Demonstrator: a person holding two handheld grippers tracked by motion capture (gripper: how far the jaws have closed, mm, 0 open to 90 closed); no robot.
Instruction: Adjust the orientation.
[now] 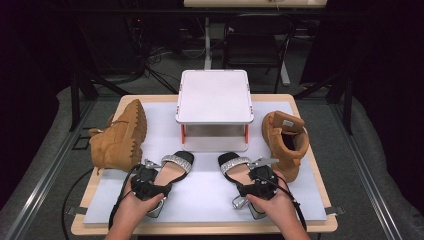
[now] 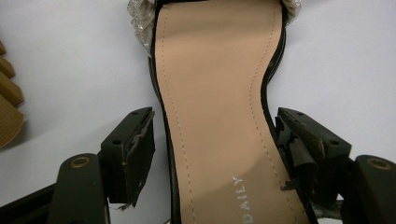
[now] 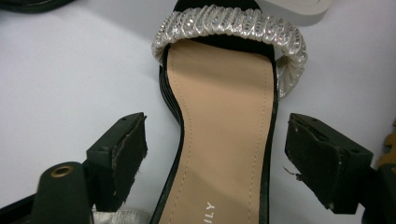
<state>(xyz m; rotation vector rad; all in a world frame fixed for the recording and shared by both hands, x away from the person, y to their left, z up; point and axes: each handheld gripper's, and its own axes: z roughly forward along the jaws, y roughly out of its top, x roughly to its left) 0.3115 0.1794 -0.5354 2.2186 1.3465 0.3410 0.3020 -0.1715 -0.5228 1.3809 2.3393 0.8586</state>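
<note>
Two black sandals with tan insoles and silver toe straps lie side by side on the white mat. My left gripper [image 1: 158, 176] hovers over the left sandal [image 1: 176, 166]. In the left gripper view, the left gripper [image 2: 217, 158] is open and its jaws straddle the waist of the left sandal's insole [image 2: 215, 93]; the right jaw sits against the sole's edge. My right gripper [image 1: 249, 176] is over the right sandal [image 1: 234, 167]. In the right gripper view, the right gripper [image 3: 222, 161] is open too, with a jaw on each side of the right sandal's insole [image 3: 222, 121], behind the silver strap [image 3: 231, 25].
A white low stand [image 1: 214, 97] with orange legs sits at the back middle of the mat [image 1: 200, 200]. A tan boot [image 1: 120, 137] lies on its side at the left, sole toward the sandals. A second tan boot [image 1: 286, 142] stands at the right, close to the right sandal.
</note>
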